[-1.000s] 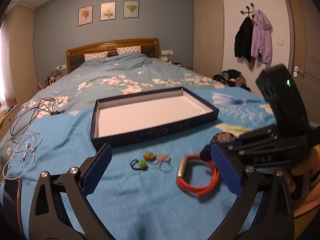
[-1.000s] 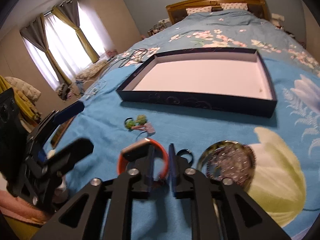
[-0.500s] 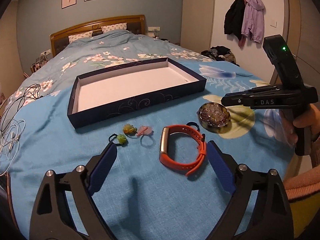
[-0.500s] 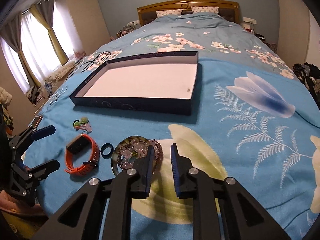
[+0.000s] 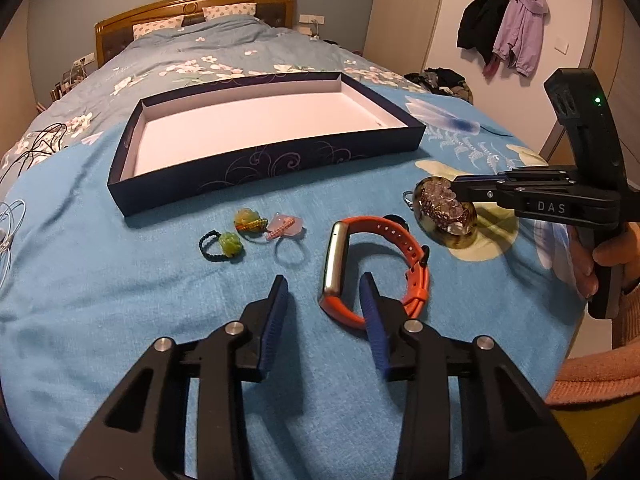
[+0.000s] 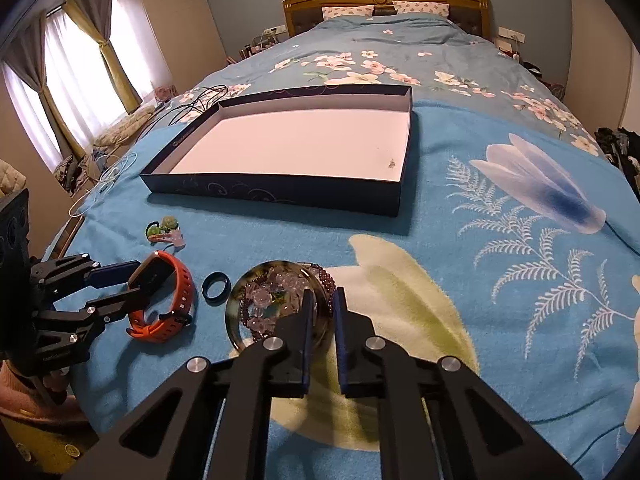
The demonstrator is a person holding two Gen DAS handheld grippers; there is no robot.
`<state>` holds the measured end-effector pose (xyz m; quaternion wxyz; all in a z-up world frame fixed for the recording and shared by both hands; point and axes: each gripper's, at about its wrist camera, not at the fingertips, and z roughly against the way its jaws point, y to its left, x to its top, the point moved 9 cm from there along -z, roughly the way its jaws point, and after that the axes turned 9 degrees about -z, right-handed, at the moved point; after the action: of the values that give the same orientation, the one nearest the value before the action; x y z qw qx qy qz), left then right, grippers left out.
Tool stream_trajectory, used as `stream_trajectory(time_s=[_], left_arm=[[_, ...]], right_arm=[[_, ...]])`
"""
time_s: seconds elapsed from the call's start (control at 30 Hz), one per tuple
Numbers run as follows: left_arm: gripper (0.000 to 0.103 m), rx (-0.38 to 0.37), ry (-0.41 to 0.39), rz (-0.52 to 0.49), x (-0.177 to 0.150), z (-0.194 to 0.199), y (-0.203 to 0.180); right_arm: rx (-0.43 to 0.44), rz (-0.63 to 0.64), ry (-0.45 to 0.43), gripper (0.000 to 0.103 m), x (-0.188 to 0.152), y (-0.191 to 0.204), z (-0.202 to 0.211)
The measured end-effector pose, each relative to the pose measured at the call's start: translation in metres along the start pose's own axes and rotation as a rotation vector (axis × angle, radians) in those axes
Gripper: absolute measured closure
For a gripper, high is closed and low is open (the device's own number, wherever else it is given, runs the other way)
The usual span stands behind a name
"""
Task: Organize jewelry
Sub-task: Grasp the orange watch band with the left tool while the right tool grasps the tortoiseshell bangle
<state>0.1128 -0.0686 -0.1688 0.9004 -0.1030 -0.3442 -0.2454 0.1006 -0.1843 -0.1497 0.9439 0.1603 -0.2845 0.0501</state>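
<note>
An orange wristband [image 5: 380, 264] with a silver face lies on the blue blanket. My left gripper [image 5: 324, 292] is open with its jaws astride the band's silver side; it also shows in the right wrist view [image 6: 132, 276]. A glass dish [image 6: 280, 304] holding beads and a purple bracelet sits to the right. My right gripper [image 6: 323, 300] stands with a narrow gap between its jaws over the dish's near rim, one finger inside and one outside. Three small rings [image 5: 248, 236] lie left of the band. A dark ring [image 6: 216, 284] lies beside the dish. The navy box [image 5: 248, 168] with a white floor stands behind.
White and black cables [image 5: 24, 160] lie at the bed's left edge. Coats [image 5: 504, 36] hang on the right wall. Curtained windows [image 6: 68, 76] are to the left. The bed's foot edge is just below both grippers.
My left gripper has narrowed and moved in around the orange wristband. My right gripper has come forward and down onto the dish's rim.
</note>
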Motion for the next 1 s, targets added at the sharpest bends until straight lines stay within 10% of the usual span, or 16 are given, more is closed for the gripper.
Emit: stream_trajectory(time_s=[0.2,0.63,1.0], left_arm=[[0.087,-0.032,0.004,0.001,0.002,-0.004,-0.002],[0.089,-0.007,-0.055,-0.022,0.014,0.011,0.016],[0.092,-0.024,-0.052,-0.088,0.007,0.015,0.007]], right_arm=[[0.048,-0.040,-0.046,0.096,0.006,0.001,0.011],[0.116,-0.066,-0.129,0.096,0.028,0.012,0.028],[0.048,-0.020,-0.036,0.090,0.004,0.008,0.016]])
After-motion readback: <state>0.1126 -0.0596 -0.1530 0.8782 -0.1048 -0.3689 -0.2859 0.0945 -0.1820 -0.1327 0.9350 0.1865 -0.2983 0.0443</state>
